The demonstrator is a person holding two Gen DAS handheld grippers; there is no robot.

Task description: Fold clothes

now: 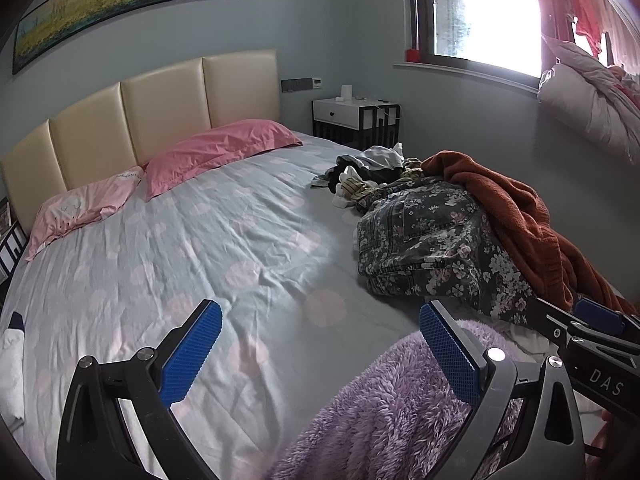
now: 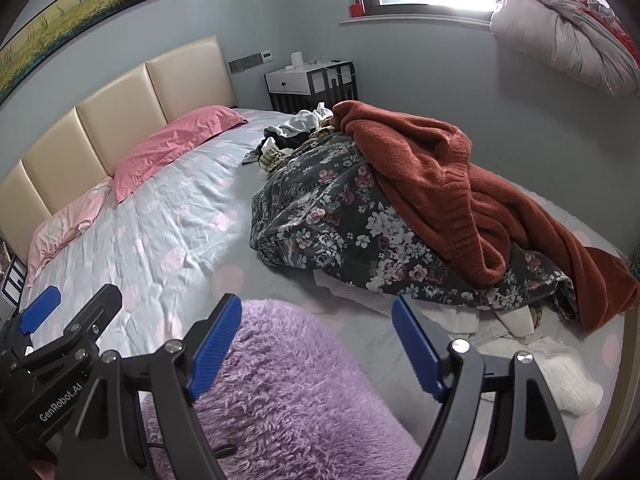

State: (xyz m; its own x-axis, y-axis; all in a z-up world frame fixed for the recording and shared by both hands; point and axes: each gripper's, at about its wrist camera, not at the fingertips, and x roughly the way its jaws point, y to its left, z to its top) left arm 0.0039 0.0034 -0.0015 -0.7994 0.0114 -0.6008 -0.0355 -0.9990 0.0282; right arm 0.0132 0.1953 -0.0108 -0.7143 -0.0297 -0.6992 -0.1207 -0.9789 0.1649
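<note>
the bed (image 1: 180, 240), with its pale sheet of faint pink dots, fills most of both views, running from the near edge back to a cream padded headboard (image 1: 132, 120) at the far left. a long landscape painting (image 1: 120, 4) hangs on the blue-grey wall above the headboard, and a bright window (image 1: 492, 12) sits on the far right wall with a bundled white quilt (image 1: 592, 108) heaped at its right end. 2 pillows lie against the headboard: a deep pink pillow (image 1: 216, 148) and, to its left, a paler pink pillow (image 1: 80, 208). on the right side of the bed is the unfolded heap of clothes: a rust-red fleece garment (image 2: 452, 184) draped over a dark floral garment (image 2: 340, 224), with a jumble of smaller striped and white pieces (image 2: 292, 136) at the far end, and white items (image 2: 560, 372) lying at the near right. a fluffy lilac garment (image 2: 280, 380) lies on the near edge of the bed, below both tools. a white bedside cabinet (image 1: 352, 116) stands at the far corner beyond the bed. the left gripper (image 1: 320, 356) is spread wide, holding nothing, its right finger over the lilac fleece. the right gripper (image 2: 316, 348) is likewise spread wide and empty, above the same lilac garment, just beside the left one.
</note>
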